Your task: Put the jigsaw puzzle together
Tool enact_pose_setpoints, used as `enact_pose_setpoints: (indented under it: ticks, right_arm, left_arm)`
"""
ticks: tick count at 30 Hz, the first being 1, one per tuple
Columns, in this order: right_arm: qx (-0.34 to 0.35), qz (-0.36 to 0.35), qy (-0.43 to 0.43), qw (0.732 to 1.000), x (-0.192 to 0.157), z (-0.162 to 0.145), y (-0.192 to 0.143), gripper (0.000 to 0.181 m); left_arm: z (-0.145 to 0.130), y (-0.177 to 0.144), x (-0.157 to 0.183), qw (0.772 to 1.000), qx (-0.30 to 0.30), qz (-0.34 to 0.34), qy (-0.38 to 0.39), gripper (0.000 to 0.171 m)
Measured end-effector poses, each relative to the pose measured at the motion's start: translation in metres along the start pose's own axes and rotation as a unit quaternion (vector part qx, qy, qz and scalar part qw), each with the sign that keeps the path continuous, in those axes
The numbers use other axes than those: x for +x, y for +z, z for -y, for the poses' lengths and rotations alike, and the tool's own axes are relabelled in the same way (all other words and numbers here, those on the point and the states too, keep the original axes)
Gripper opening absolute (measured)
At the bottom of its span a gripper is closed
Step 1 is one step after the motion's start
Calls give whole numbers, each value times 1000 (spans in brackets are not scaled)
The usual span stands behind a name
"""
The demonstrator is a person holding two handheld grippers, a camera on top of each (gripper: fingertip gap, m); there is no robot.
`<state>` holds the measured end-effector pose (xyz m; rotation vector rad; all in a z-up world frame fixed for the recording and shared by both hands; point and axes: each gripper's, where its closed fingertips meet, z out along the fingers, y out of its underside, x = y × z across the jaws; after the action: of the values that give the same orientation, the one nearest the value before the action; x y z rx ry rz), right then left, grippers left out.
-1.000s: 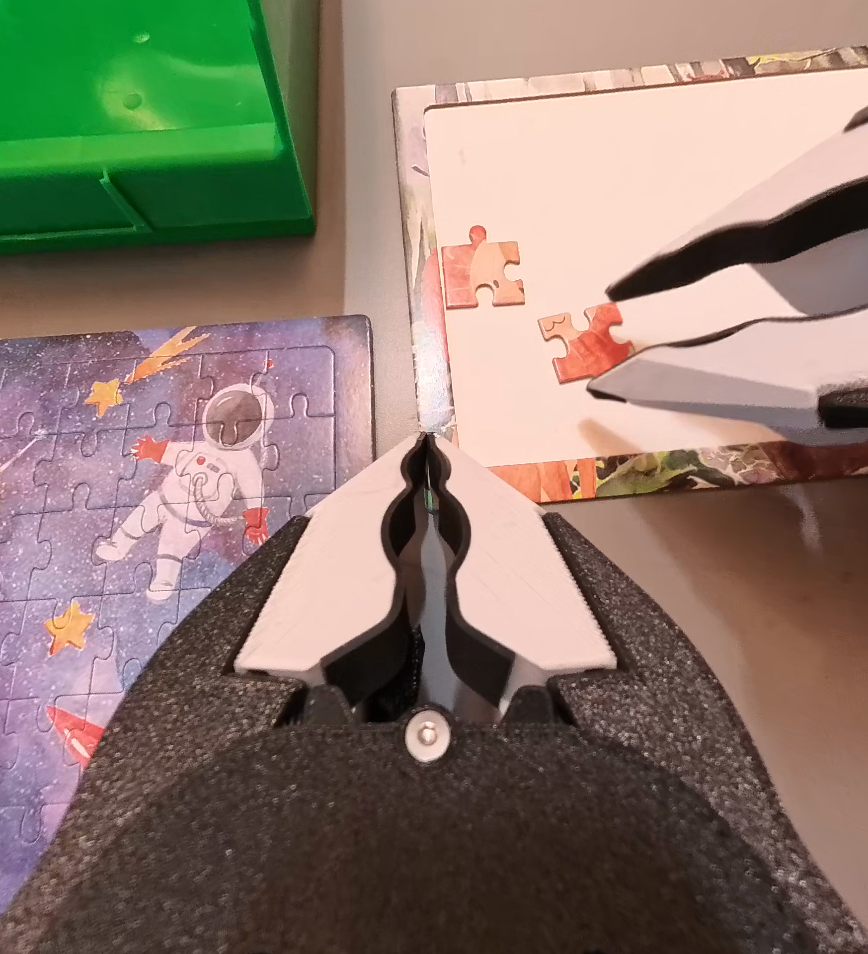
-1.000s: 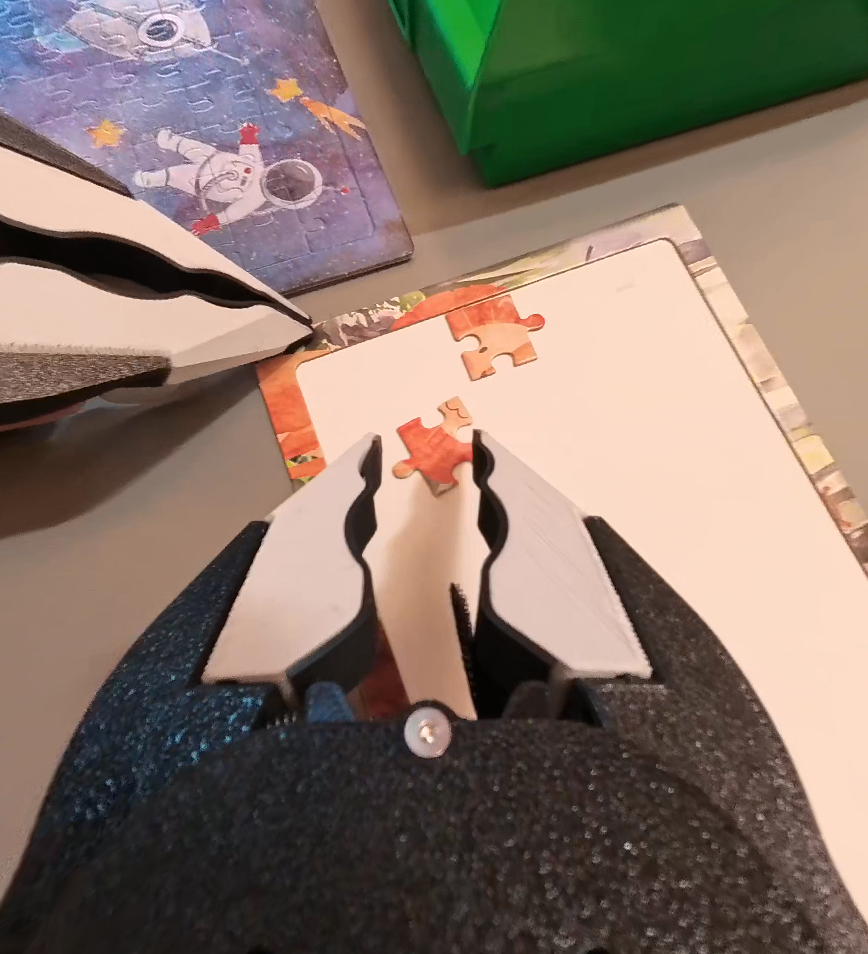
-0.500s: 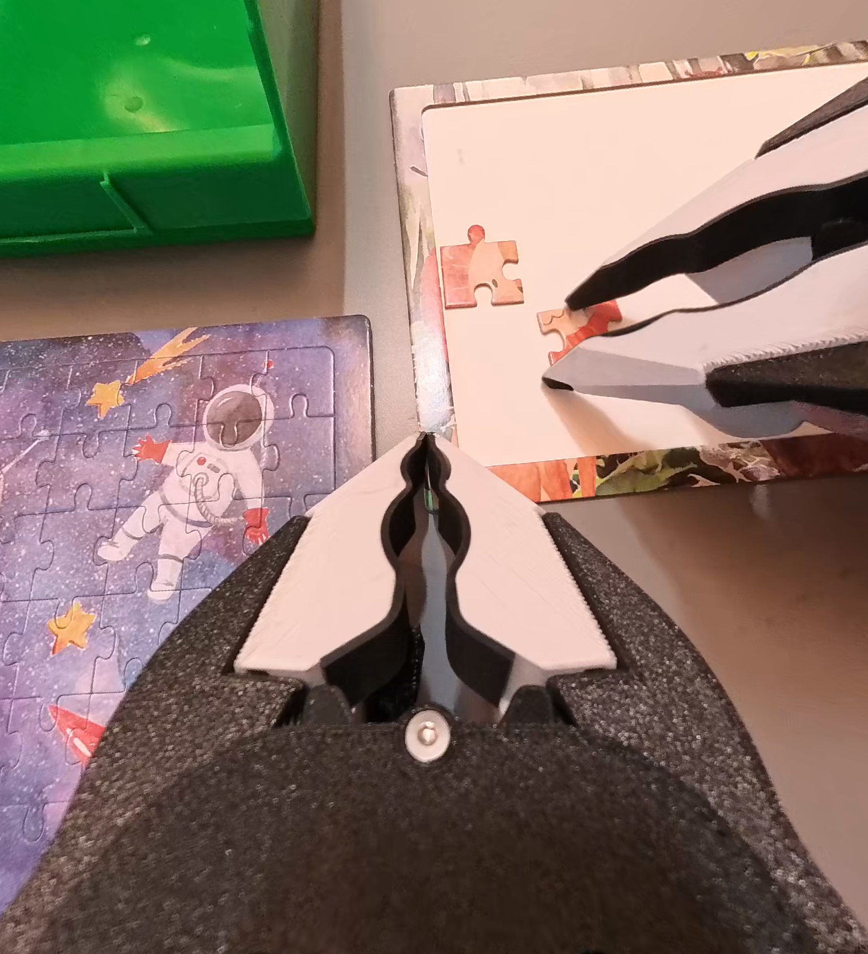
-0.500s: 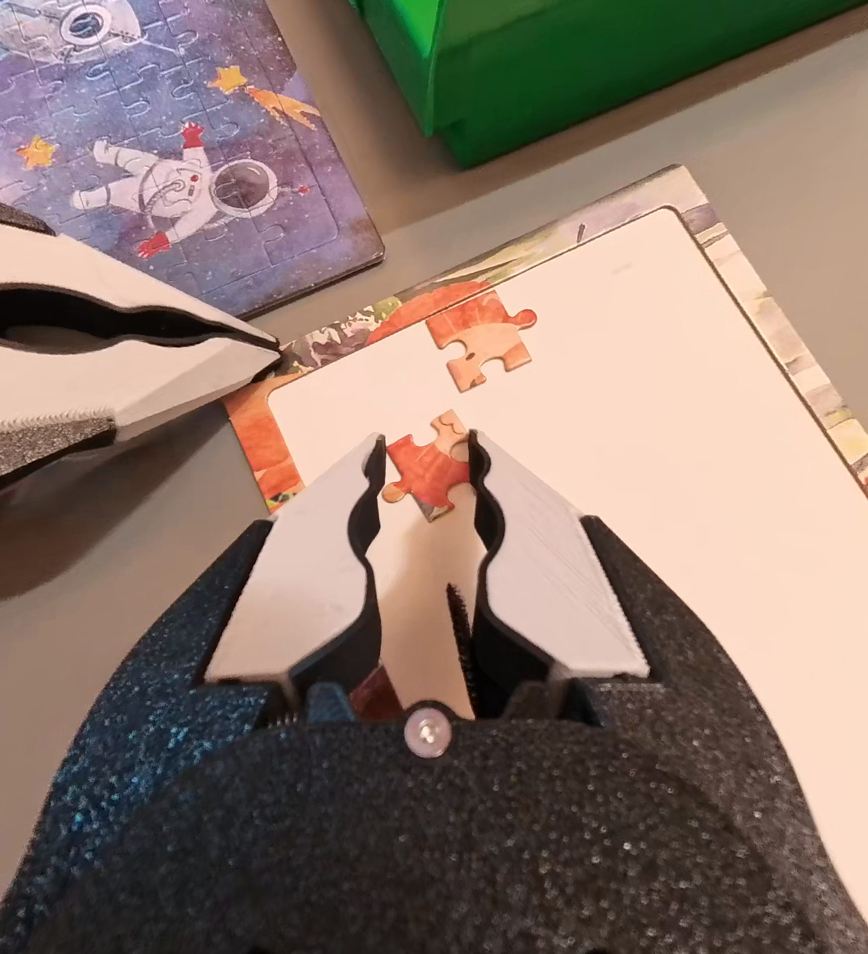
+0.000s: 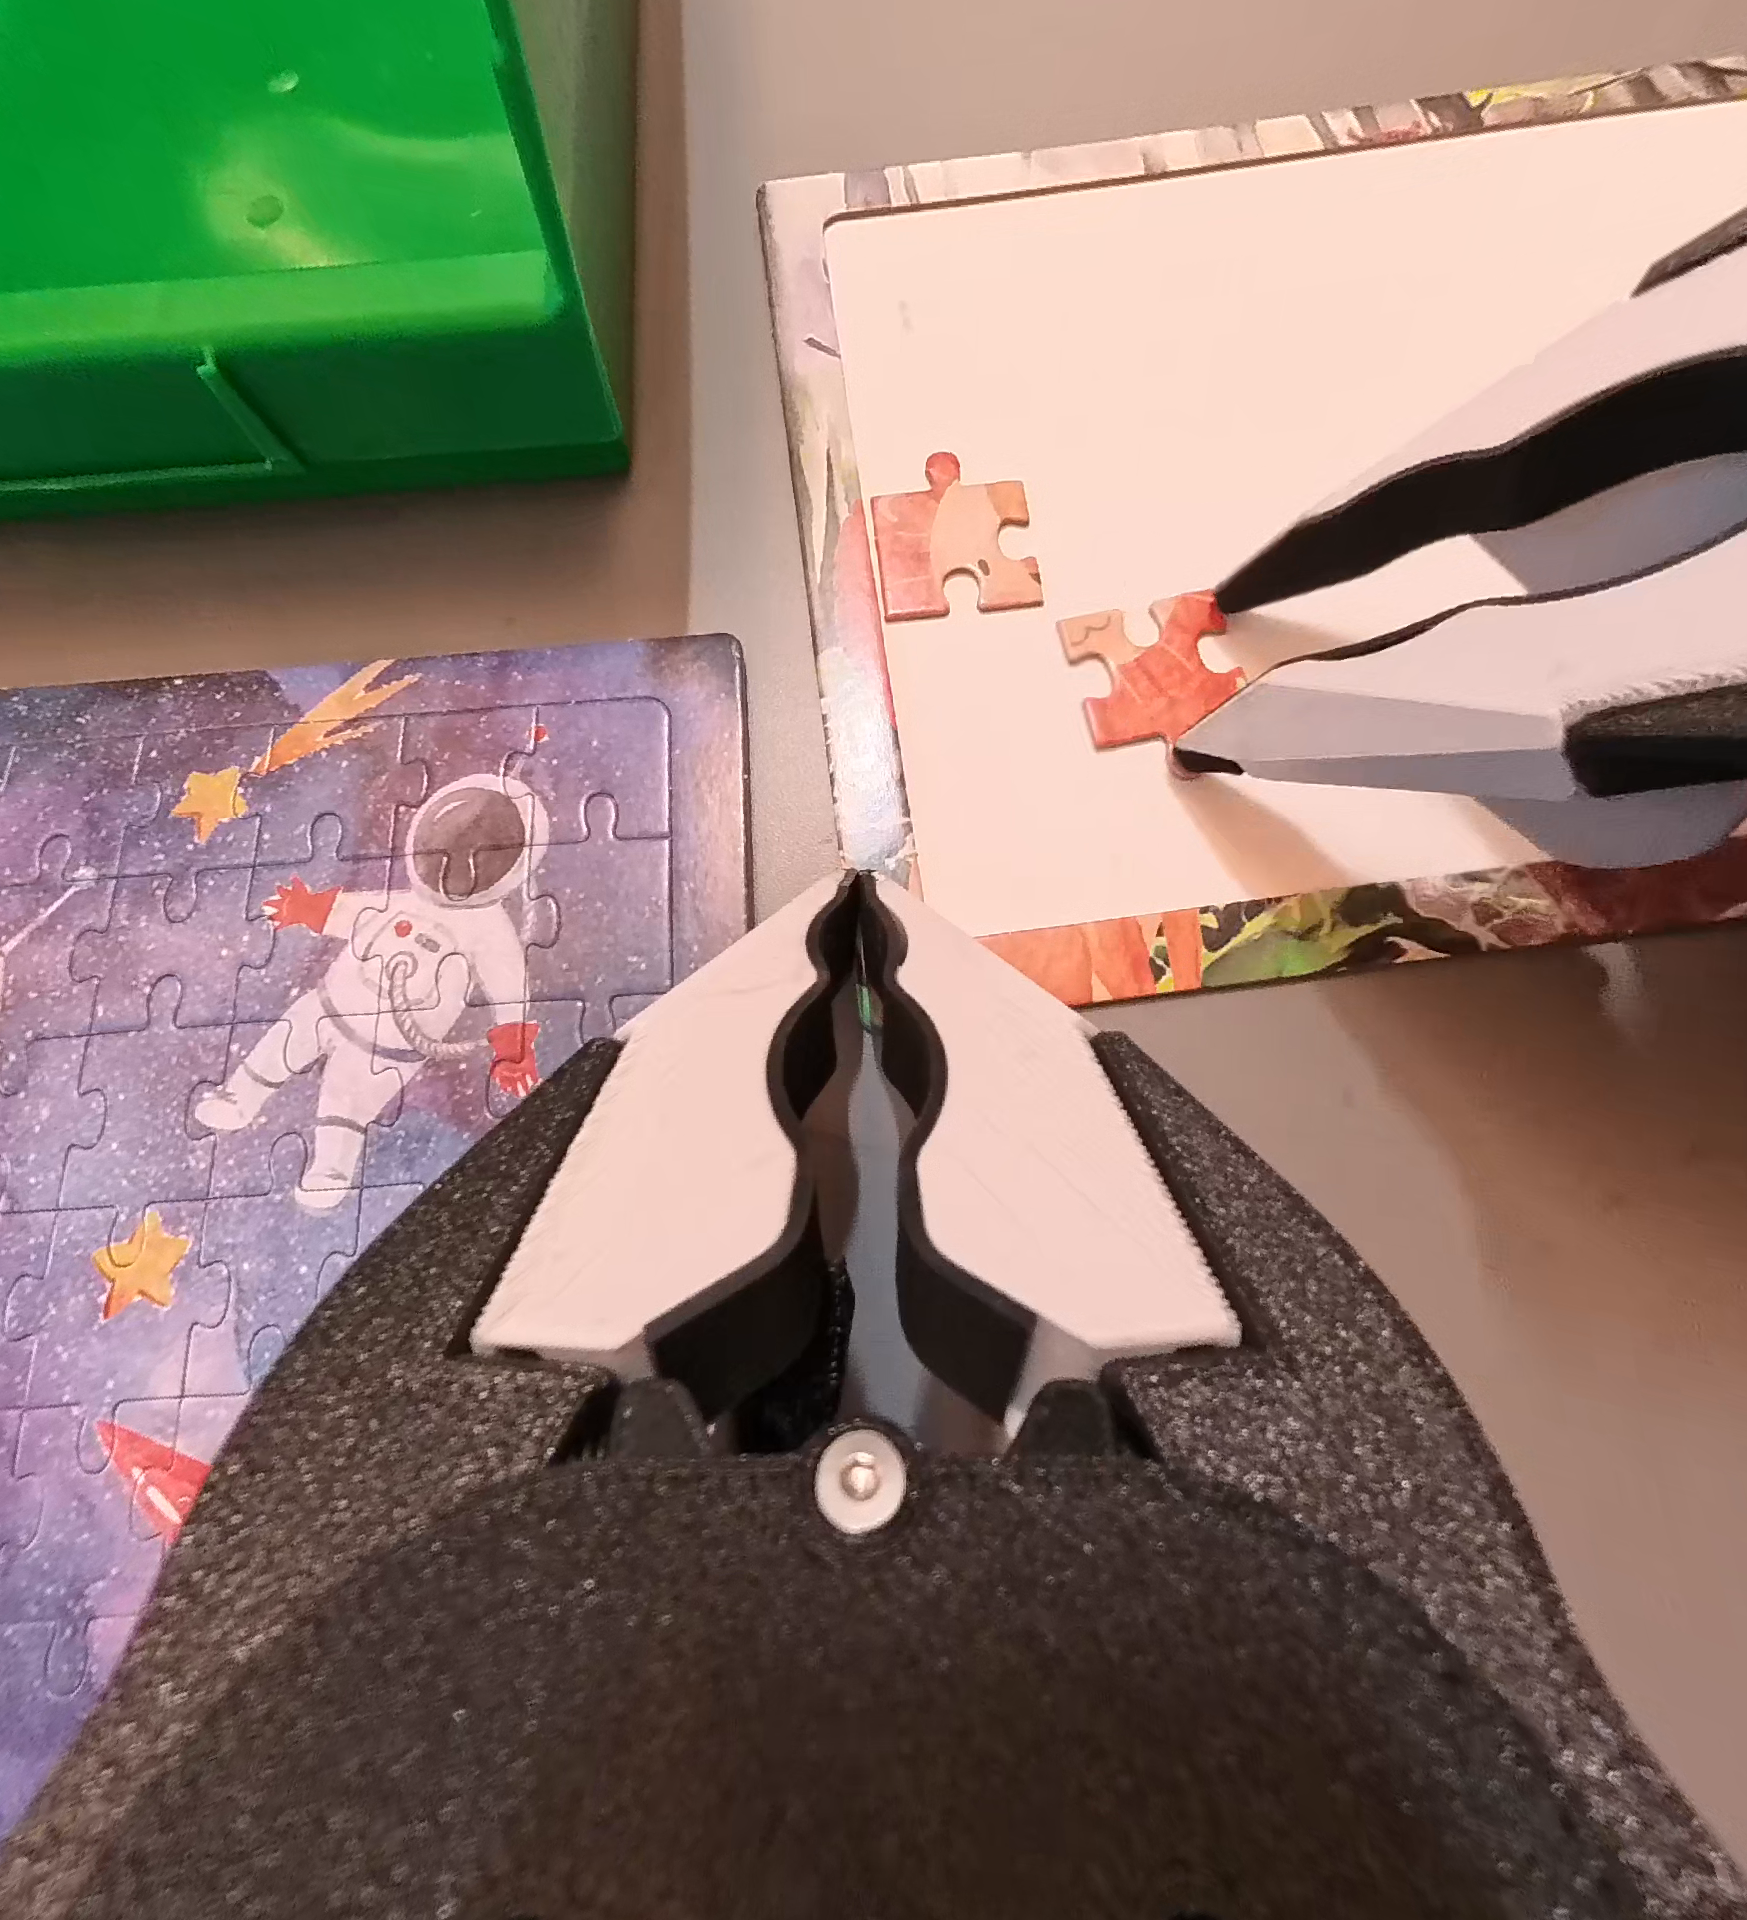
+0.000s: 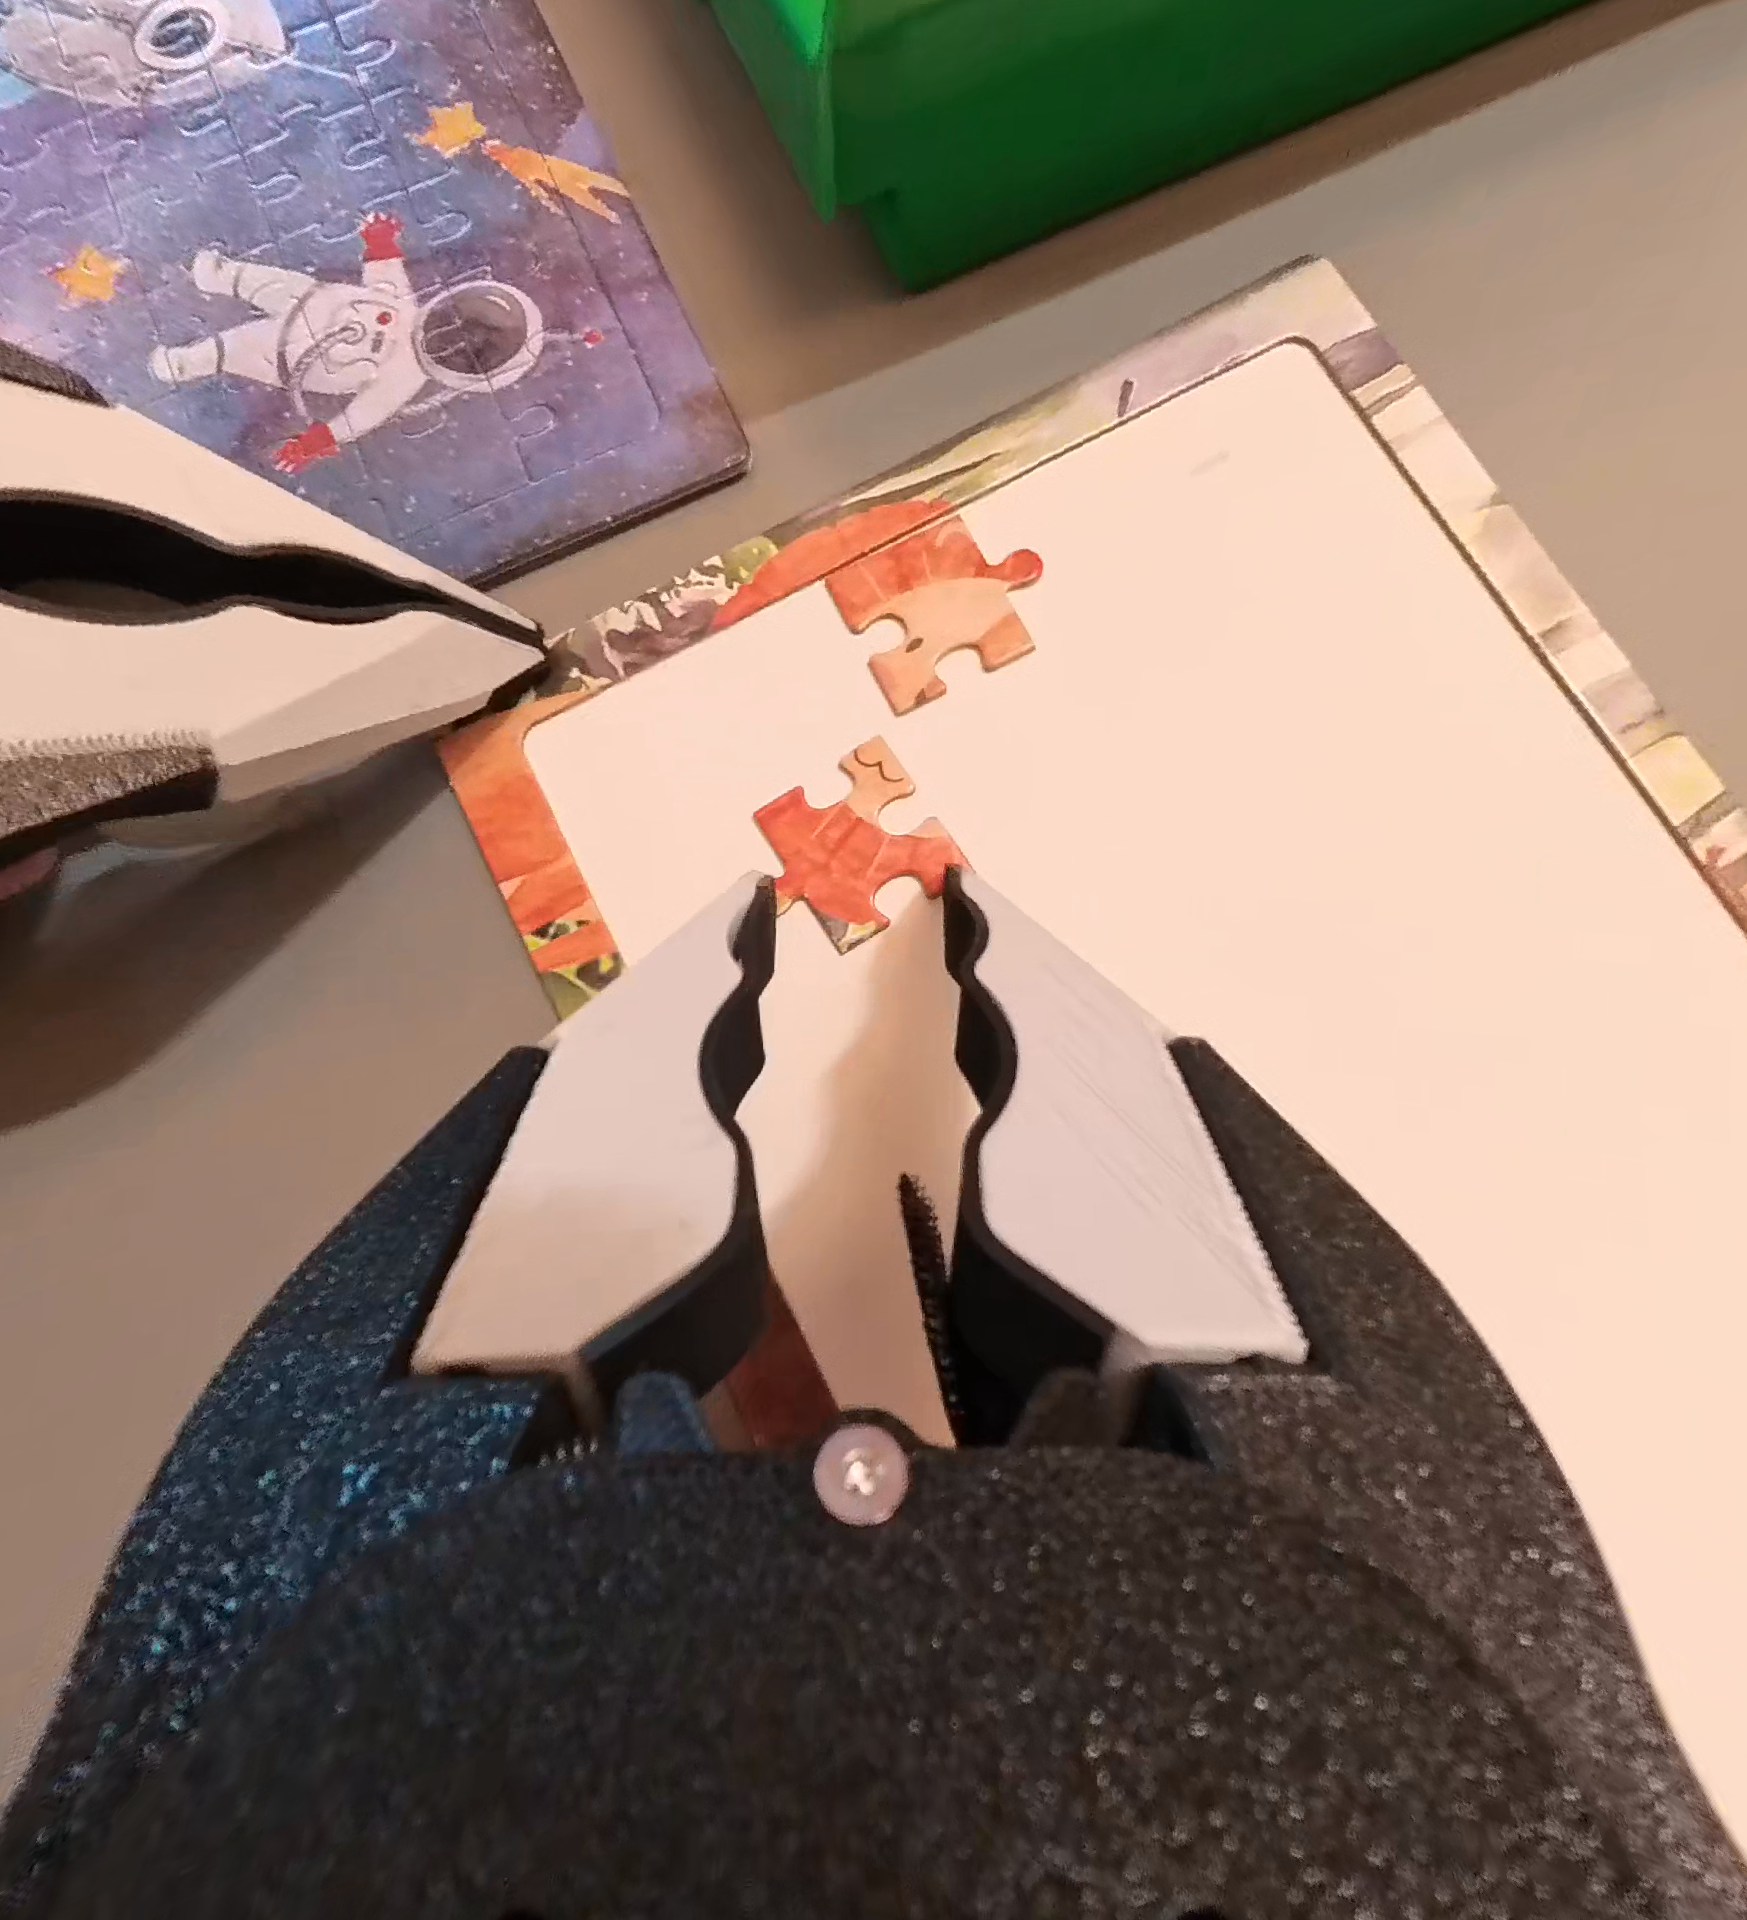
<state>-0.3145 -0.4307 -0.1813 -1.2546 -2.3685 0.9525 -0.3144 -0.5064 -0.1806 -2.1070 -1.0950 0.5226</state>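
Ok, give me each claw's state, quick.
Left claw: shut, holding nothing, tips at the picture-bordered puzzle tray's edge.
Right claw: open, straddling the loose orange cardboard puzzle piece.

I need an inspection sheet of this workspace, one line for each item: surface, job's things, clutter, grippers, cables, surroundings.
Surface: plain grey table.
Job's things: puzzle tray with picture border, white inside almost bare; one orange piece against its edge; a second red piece lies loose nearby, apart from the first.
Clutter: finished space puzzle beside the tray; green bin behind it.
Grippers: left gripper shut, holds nothing, tip at the tray's corner; right gripper open, fingers on either side of the red piece, not closed on it.
Cables: nothing seen.
Surroundings: nothing seen beyond the table.
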Motion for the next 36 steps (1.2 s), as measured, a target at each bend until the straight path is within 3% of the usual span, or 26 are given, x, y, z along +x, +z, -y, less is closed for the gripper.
enact_pose_setpoints:
  ticks: [9,16,23,36]
  right_arm:
    - [1,-5,23,1000,3,2,3,32]
    - [2,1,-6,1000,-1,8,8,35]
    - [13,-15,38,999,9,5,4,22]
    - [20,-33,29,999,6,11,7,28]
  left_arm:
    - [0,0,0,1000,0,-1,-1,0]
    - [0,0,0,1000,0,0,1,0]
    - [0,0,0,1000,0,1,2,0]
    - [0,0,0,1000,0,2,3,0]
